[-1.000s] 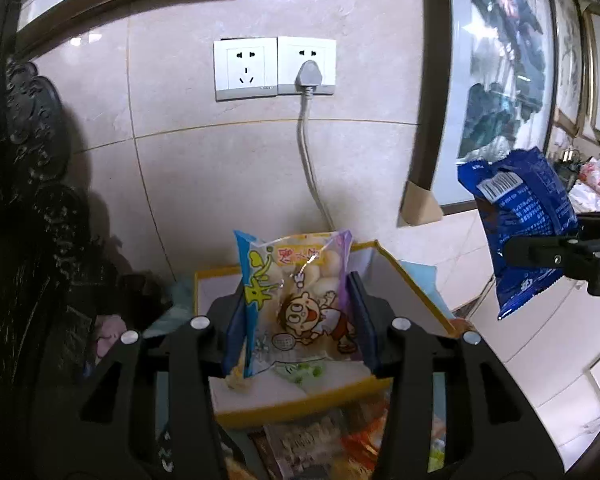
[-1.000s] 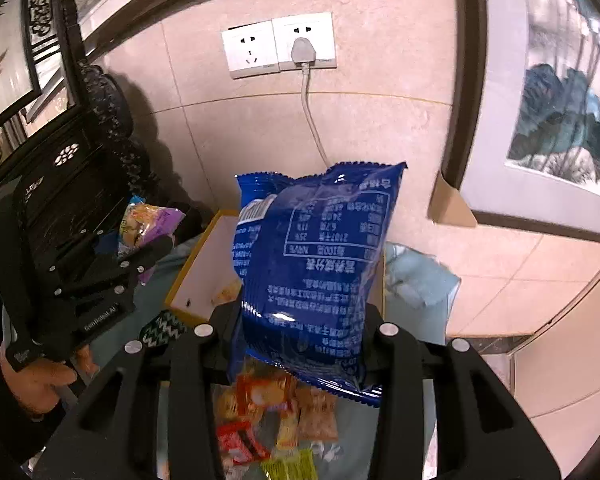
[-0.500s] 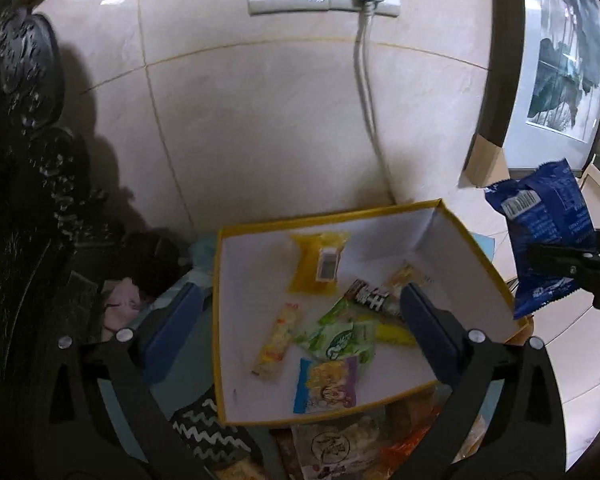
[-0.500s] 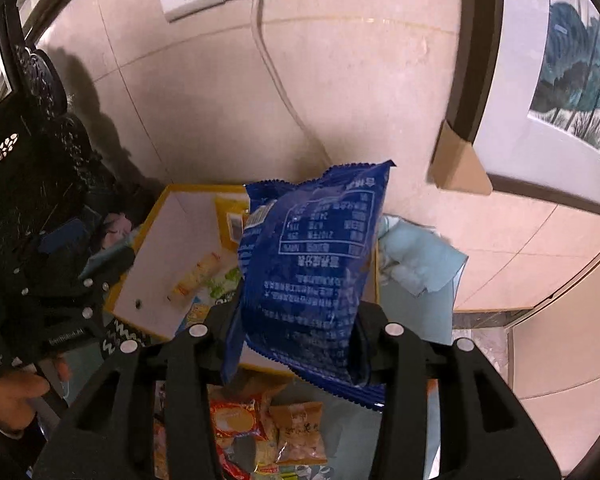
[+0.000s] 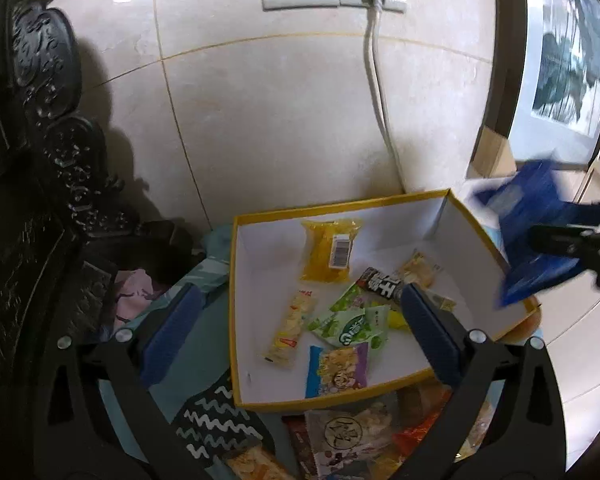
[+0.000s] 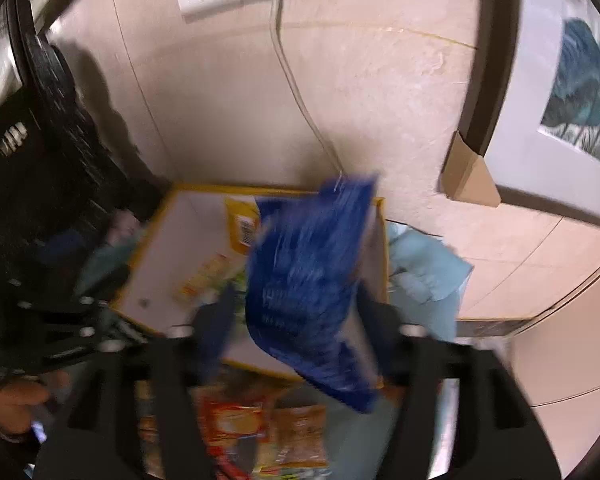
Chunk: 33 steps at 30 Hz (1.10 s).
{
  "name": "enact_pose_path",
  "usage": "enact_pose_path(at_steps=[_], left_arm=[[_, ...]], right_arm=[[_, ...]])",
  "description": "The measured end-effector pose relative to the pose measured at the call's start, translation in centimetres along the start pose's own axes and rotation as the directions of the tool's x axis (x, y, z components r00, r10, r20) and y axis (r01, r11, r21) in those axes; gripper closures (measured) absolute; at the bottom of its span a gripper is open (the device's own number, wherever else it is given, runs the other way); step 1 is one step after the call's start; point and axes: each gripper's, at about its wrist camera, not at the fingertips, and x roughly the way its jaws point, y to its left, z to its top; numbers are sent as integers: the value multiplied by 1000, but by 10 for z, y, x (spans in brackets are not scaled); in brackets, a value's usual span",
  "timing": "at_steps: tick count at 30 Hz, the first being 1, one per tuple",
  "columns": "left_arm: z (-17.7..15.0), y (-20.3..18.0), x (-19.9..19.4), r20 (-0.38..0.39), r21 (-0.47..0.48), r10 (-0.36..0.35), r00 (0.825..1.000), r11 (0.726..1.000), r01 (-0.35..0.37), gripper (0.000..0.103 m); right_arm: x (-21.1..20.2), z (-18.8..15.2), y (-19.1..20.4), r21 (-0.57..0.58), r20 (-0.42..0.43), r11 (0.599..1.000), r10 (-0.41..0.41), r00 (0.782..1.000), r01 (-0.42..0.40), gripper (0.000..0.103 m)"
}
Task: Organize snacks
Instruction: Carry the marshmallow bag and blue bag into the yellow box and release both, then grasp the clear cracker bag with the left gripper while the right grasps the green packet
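A yellow-rimmed white box [image 5: 256, 280] holds several snack packets, among them the blue and purple packet [image 5: 336, 370] near its front wall. My left gripper [image 5: 300, 332] is open and empty above the box's front. In the right wrist view the blue bag [image 6: 312, 280] sits between my right gripper's [image 6: 296, 320] fingers, blurred by motion, over the box's [image 6: 164, 264] right side. The fingers look spread wider than the bag. The bag also shows in the left wrist view [image 5: 536, 240] at the box's right edge.
Loose snack packets [image 5: 352, 436] lie in front of the box on a teal cloth [image 5: 204, 392]. A tiled wall with sockets and a cable [image 5: 376, 92] stands behind. Dark carved furniture [image 5: 40, 160] is on the left, a framed painting [image 6: 580, 92] on the right.
My left gripper has opened and its cartoon snack packet now lies in the box. My right gripper has tipped down toward the box with the blue bag and its fingers have spread.
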Motion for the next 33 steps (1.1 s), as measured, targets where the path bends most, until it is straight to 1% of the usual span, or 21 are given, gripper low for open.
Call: enact_pose_path(at_steps=[2, 6, 8, 9, 10, 11, 12, 14, 16, 18, 19, 20, 22, 25, 26, 28, 29, 31, 32, 33], left_arm=[[0, -2, 0, 0, 15, 11, 1000, 1000, -11, 2], [-10, 5, -9, 8, 15, 10, 1000, 1000, -10, 2], [-25, 13, -18, 5, -22, -8, 1000, 1000, 9, 2], [-34, 15, -21, 5, -41, -16, 1000, 999, 17, 2], [-50, 16, -27, 0, -59, -38, 999, 998, 38, 2], [-60, 16, -30, -7, -60, -48, 999, 997, 47, 2], [-82, 13, -35, -16, -49, -58, 998, 997, 58, 2], [-119, 5, -40, -48, -22, -88, 995, 996, 87, 2], [-164, -9, -44, -115, 19, -138, 984, 990, 141, 2], [-202, -22, -51, -156, 65, -176, 972, 980, 188, 2], [-218, -29, -54, -169, 90, -189, 967, 974, 206, 2], [-235, -36, -57, -188, 130, -190, 963, 968, 217, 2], [-250, -45, -60, -194, 176, -183, 964, 960, 218, 2], [-259, -54, -54, -184, 189, -157, 970, 963, 192, 2], [-261, -56, -51, -180, 188, -152, 972, 964, 186, 2], [-264, -60, -39, -186, 197, -137, 973, 965, 174, 2], [-267, -63, -33, -198, 203, -134, 971, 963, 175, 2], [-271, -69, -32, -187, 234, -127, 974, 957, 170, 2], [-274, -70, -33, -186, 251, -141, 972, 950, 186, 2], [-277, -72, -36, -186, 267, -152, 971, 943, 199, 5]], right_arm=[[5, 1, -1, -5, -10, 1000, -20, 1000, 20, 36], [-6, -8, -14, 65, 12, 997, 46, 999, -47, 36], [-11, -26, -18, 84, 7, 994, 72, 997, -72, 35], [-11, -44, -20, 100, -10, 991, 85, 996, -83, 33], [-10, -57, -18, 103, -30, 991, 92, 995, -89, 31], [-7, -81, -15, 94, -60, 990, 107, 992, -101, 30], [-5, -93, -12, 84, -79, 991, 108, 991, -102, 30], [5, -139, 2, 42, -157, 995, 95, 983, -89, 30], [10, -185, 15, 19, -221, 995, 99, 970, -97, 30], [13, -224, 31, -28, -270, 996, 79, 960, -90, 30], [12, -238, 38, -47, -279, 995, 70, 958, -87, 30], [12, -250, 42, -53, -290, 995, 65, 955, -84, 30], [16, -271, 49, -59, -316, 995, 54, 947, -76, 30], [28, -288, 59, -124, -337, 992, -9, 942, -35, 30], [32, -290, 61, -131, -345, 991, -17, 938, -30, 30], [42, -294, 64, -138, -360, 990, -43, 932, -8, 26], [42, -294, 63, -129, -351, 992, -41, 935, -5, 25], [43, -294, 61, -110, -362, 994, -28, 932, -13, 26], [43, -294, 60, -103, -364, 994, -19, 931, -20, 27], [43, -294, 58, -101, -364, 995, -13, 931, -26, 28]])
